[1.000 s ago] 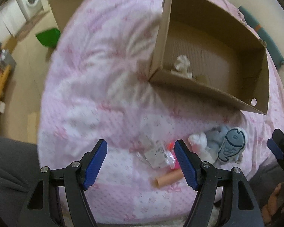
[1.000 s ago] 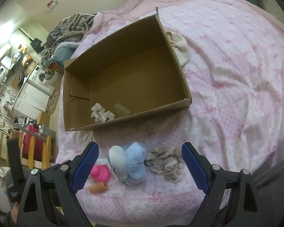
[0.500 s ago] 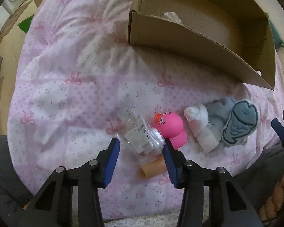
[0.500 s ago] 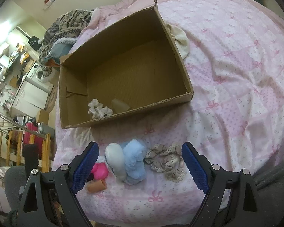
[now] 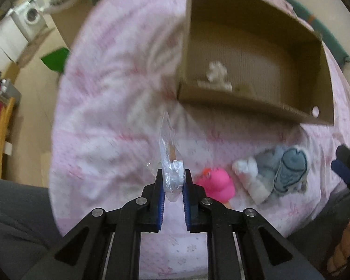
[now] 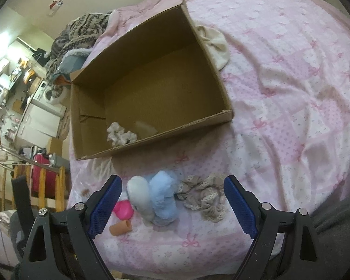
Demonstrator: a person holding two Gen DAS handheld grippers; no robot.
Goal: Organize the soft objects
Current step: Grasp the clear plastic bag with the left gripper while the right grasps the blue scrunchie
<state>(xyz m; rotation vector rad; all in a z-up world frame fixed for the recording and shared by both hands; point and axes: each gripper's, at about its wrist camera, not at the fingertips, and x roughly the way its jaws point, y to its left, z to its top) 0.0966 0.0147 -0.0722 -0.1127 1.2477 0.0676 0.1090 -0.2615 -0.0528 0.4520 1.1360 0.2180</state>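
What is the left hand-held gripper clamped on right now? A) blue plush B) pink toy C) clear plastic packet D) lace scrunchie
C: the left hand-held gripper pinches the clear plastic packet between its blue pads, while the pink toy and blue plush lie on the bedspread.

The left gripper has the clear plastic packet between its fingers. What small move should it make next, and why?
Probably carry it toward the cardboard box. The left gripper is shut on the clear packet, which hangs clear of the bedspread, and the box stands open just beyond.
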